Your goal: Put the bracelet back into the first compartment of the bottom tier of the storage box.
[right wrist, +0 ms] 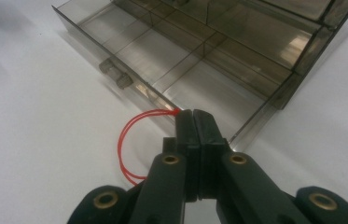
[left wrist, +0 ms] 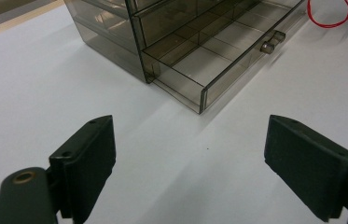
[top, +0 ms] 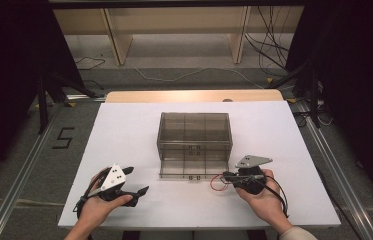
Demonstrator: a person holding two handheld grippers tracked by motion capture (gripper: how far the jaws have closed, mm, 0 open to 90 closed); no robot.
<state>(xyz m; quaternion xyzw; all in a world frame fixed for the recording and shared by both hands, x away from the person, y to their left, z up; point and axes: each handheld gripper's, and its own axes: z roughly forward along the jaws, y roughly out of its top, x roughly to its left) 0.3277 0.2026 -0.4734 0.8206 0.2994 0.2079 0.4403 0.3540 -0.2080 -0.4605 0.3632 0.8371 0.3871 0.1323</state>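
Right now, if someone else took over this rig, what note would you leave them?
Left tool: open, empty, low over the white table, left of the drawer unit.
Right tool: shut on a red loop of cord, at the right front corner of the bottom drawer.
Done: bottom drawer pulled out; its compartments look empty.
Left: probably drop the cord in a compartment, then close the drawer.

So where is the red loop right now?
The red loop is pinched in the right gripper on the white table, just off the near right corner of the open bottom drawer in the high view.
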